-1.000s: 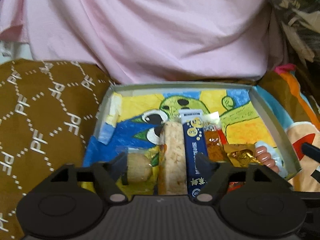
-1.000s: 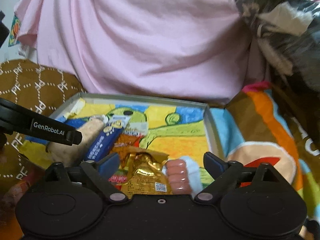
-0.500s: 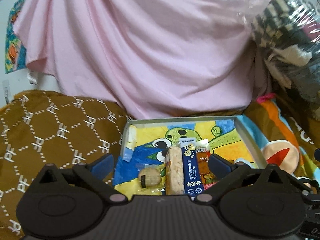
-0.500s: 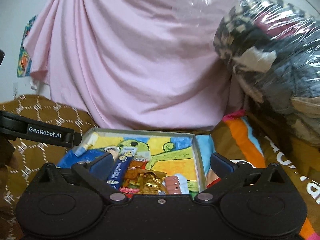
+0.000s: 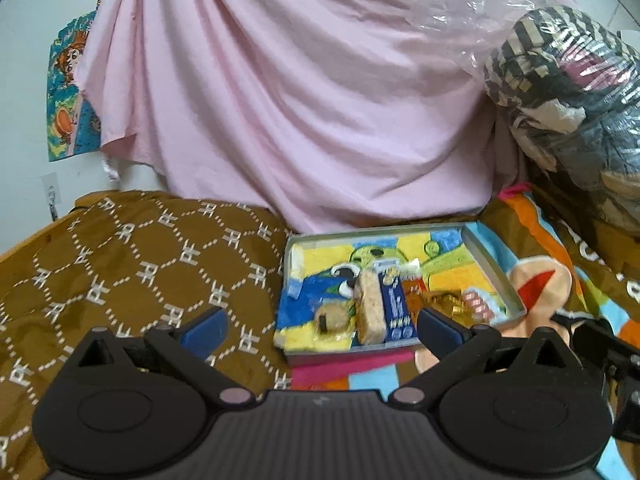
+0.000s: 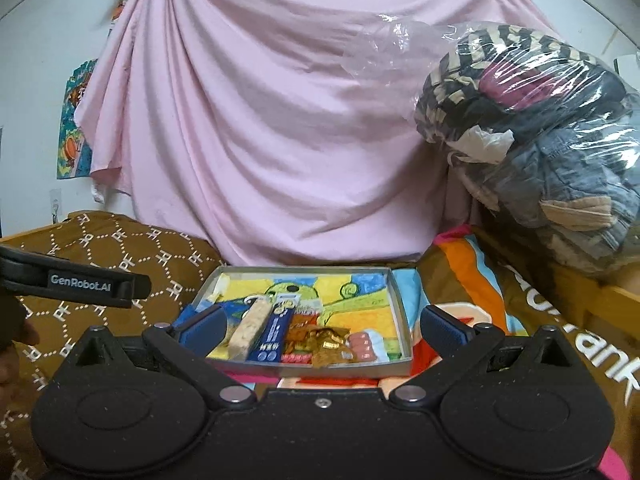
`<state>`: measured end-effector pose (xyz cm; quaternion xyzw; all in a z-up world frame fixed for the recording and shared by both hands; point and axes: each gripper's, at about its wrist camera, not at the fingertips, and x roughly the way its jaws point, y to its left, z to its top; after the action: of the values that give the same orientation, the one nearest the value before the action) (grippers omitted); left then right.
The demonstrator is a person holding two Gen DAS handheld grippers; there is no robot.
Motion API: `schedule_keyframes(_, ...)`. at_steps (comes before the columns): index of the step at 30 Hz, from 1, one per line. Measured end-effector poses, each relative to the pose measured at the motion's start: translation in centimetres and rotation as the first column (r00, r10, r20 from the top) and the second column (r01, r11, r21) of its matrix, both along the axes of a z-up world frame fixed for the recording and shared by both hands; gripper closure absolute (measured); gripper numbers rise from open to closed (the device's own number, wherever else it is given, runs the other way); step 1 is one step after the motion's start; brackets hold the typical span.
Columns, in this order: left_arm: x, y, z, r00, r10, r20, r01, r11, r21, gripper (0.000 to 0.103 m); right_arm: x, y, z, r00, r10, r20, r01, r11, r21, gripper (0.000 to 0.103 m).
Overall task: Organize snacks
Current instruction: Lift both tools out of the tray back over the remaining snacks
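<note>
A shallow grey tray point(image 5: 496, 276) with a bright cartoon lining lies on the bed. It holds a row of snacks: a round cookie point(image 5: 334, 317), a beige rice bar point(image 5: 370, 308), a blue packet point(image 5: 396, 308), an orange packet point(image 5: 414, 296), a gold wrapper point(image 5: 446, 304) and pink sausages point(image 5: 478, 304). My left gripper point(image 5: 322, 328) hangs open and empty, back from the tray's near edge. In the right wrist view the tray point(image 6: 404, 320), rice bar point(image 6: 252, 326), blue packet point(image 6: 276, 330) and gold wrapper point(image 6: 330, 340) show. My right gripper point(image 6: 323, 327) is open and empty too.
A pink sheet point(image 6: 260, 140) hangs behind the tray. A clear plastic bag of clothes point(image 6: 540, 140) is piled at the right above a wooden rail point(image 6: 612, 296). A brown patterned blanket point(image 5: 140, 272) covers the left, a colourful cartoon blanket point(image 6: 472, 280) the right.
Both grippers have drawn back and risen from the tray, which now looks smaller and farther. Their jaws have spread wider. The snacks lie where they were.
</note>
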<state>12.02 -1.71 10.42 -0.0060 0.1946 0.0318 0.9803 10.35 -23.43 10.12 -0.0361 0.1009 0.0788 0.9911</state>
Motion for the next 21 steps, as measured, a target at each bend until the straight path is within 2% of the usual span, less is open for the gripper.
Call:
schedule_keyframes(11, -5.6, 0.3, -3.2, 0.994, -0.008, -0.105, 0.017, 0.996, 0.085, 0.000, -4.5, 1.7, -2.4, 0.991, -0.003, -0.131, -0.002, 0.999, -0.038, 0.001)
schedule_keyframes(21, -6.8, 1.1, -7.2, 0.970, 0.003, -0.243, 0.020, 0.995, 0.094, 0.000, -6.4, 3.0, -6.0, 0.965, 0.007, -0.262, -0.027, 0.997, -0.073, 0.001)
